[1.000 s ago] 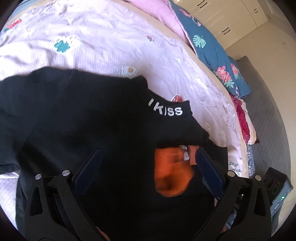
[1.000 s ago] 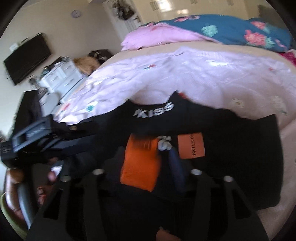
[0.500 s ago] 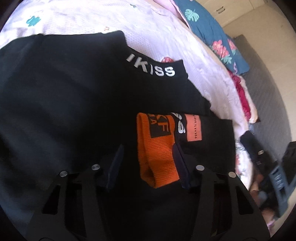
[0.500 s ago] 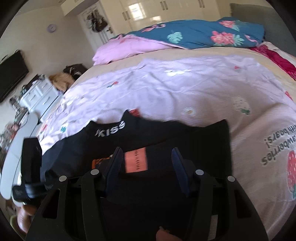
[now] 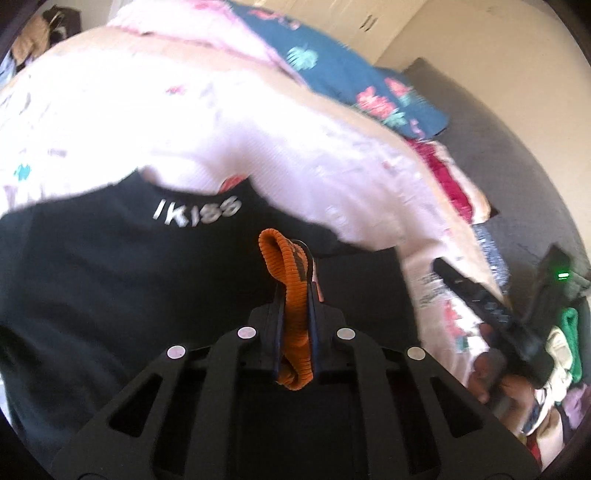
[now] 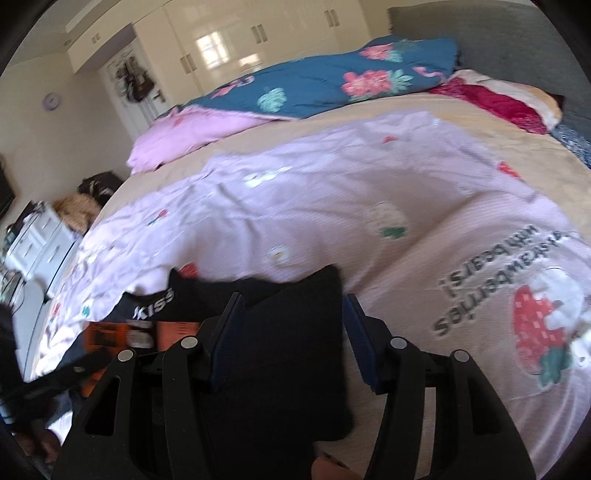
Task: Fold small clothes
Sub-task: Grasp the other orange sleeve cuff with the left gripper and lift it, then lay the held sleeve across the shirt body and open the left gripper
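A black garment point(image 5: 96, 288) with an "IKISS" waistband point(image 5: 197, 211) lies on the pink bedspread point(image 5: 229, 122). My left gripper point(image 5: 295, 295) is shut on the orange waistband point(image 5: 291, 280) of black underwear lying on top of it. In the right wrist view my right gripper point(image 6: 291, 325) is open, its fingers point(image 6: 227, 332) astride the black cloth's right part point(image 6: 295, 350). The orange band point(image 6: 122, 334) shows at the left there. The right gripper also shows in the left wrist view point(image 5: 491, 306).
A blue floral duvet point(image 6: 317, 85) and a pink blanket point(image 6: 177, 136) lie at the back of the bed. A red blanket point(image 6: 495, 99) lies at the right by a grey headboard point(image 6: 480, 33). A white dresser point(image 6: 37, 240) stands at the left.
My left gripper has closed on the orange waistband and lifted it. My right gripper has shifted right over the black cloth and opened wider.
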`<control>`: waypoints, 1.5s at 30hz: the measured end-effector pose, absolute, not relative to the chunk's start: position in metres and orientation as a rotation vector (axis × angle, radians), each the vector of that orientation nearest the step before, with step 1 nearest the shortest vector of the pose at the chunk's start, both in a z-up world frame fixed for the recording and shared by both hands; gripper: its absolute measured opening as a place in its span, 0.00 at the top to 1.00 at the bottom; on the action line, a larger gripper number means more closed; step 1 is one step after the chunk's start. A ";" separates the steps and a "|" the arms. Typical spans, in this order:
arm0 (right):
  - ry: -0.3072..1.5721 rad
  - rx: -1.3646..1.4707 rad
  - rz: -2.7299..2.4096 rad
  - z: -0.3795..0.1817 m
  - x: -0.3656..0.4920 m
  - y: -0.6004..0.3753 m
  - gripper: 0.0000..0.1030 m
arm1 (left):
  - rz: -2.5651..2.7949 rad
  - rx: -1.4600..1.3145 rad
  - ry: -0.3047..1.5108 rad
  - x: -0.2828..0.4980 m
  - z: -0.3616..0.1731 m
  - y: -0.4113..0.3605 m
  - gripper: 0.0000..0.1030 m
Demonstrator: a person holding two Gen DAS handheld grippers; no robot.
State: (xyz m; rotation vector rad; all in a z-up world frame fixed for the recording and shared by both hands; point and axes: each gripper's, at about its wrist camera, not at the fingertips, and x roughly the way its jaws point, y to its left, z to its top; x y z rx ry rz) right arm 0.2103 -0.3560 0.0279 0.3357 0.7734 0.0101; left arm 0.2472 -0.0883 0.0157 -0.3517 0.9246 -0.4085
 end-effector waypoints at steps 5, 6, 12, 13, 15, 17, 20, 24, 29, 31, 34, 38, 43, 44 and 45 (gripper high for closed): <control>0.754 0.365 -0.014 0.030 0.206 -0.372 0.48 | -0.458 -0.365 0.824 0.234 0.057 -0.085 0.96; 0.753 0.365 -0.020 0.030 0.206 -0.374 0.48 | -0.463 -0.369 0.812 0.235 0.064 -0.087 0.96; 0.746 0.339 -0.024 0.033 0.205 -0.372 0.48 | -0.465 -0.379 0.726 0.214 0.096 -0.069 0.96; 0.746 0.335 -0.019 0.033 0.205 -0.370 0.48 | -0.460 -0.379 0.718 0.211 0.099 -0.065 0.96; 0.748 0.332 -0.015 0.033 0.205 -0.368 0.48 | -0.444 -0.371 0.710 0.206 0.102 -0.057 0.96; 0.752 0.323 -0.008 0.033 0.206 -0.365 0.48 | -0.432 -0.369 0.712 0.203 0.101 -0.049 0.96; 0.755 0.314 -0.002 0.033 0.208 -0.363 0.48 | -0.395 -0.375 0.726 0.202 0.094 -0.034 0.96; 0.759 0.301 0.004 0.032 0.208 -0.359 0.48 | -0.344 -0.376 0.749 0.203 0.081 -0.017 0.96; 0.804 0.273 0.016 0.025 0.212 -0.350 0.48 | -0.297 -0.396 0.791 0.205 0.058 0.003 0.96; 0.819 0.260 0.028 0.022 0.213 -0.345 0.48 | -0.277 -0.408 0.807 0.206 0.048 0.011 0.96; 0.840 0.230 0.043 0.018 0.216 -0.336 0.48 | -0.251 -0.415 0.833 0.206 0.035 0.020 0.96; 0.858 0.204 0.055 0.013 0.218 -0.328 0.48 | -0.217 -0.425 0.876 0.205 0.015 0.032 0.96; 0.864 0.161 0.095 0.013 0.217 -0.312 0.48 | -0.181 -0.413 0.916 0.206 -0.007 0.043 0.96; 0.866 0.155 0.115 0.012 0.217 -0.308 0.48 | -0.172 -0.404 0.920 0.206 -0.010 0.045 0.96; 0.869 0.153 0.129 0.012 0.218 -0.304 0.48 | -0.159 -0.396 0.924 0.206 -0.013 0.047 0.96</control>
